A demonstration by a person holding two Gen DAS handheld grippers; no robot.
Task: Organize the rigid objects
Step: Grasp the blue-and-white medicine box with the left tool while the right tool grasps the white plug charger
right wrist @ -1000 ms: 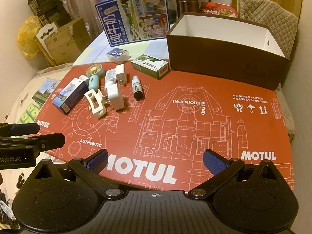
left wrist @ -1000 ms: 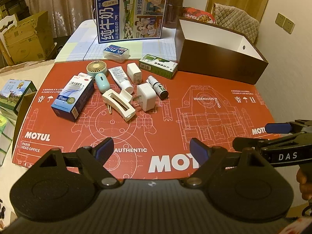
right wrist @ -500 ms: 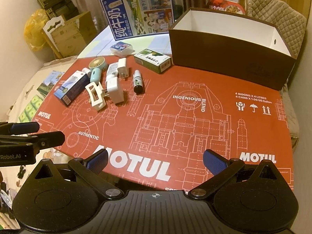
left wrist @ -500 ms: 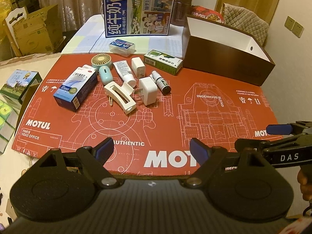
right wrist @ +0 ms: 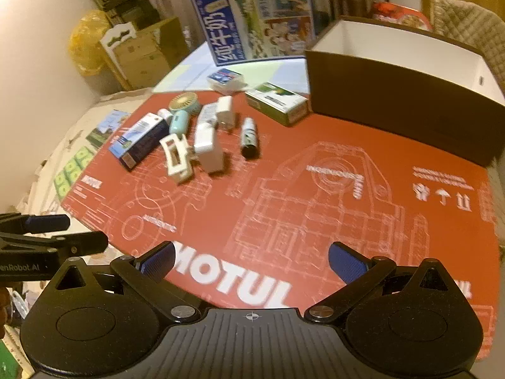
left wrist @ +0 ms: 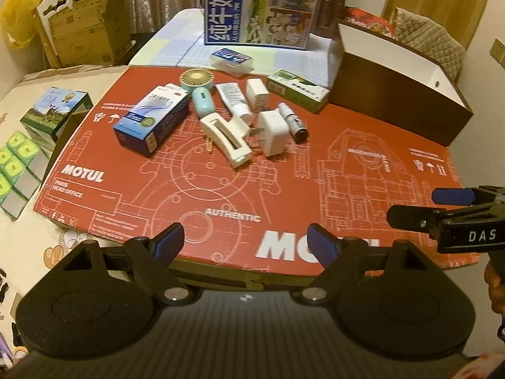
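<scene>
Small items cluster on the far left of the red mat (left wrist: 221, 195): a blue box (left wrist: 151, 120), a cream hair clip (left wrist: 227, 139), a white charger (left wrist: 273, 132), a mint fan (left wrist: 197, 80), a tube (left wrist: 233, 98), a small spray bottle (left wrist: 292, 121) and a green box (left wrist: 296, 90). A brown box with a white inside (left wrist: 401, 85) stands at the far right. My left gripper (left wrist: 244, 243) hovers open over the mat's near edge, holding nothing. My right gripper (right wrist: 251, 260) is open and empty as well, near the same edge; the cluster (right wrist: 202, 145) lies far left of it.
A large blue milk carton (left wrist: 262, 6) stands behind the mat, with a small card pack (left wrist: 232, 57) before it. Green cartons (left wrist: 19, 164) lie left of the mat. Cardboard boxes (left wrist: 85, 28) sit at the back left. The mat's middle and right are bare.
Both grippers have pulled back and swung a little; the item cluster now sits more central in the left view. Both stay open. Nothing on the mat has moved.
</scene>
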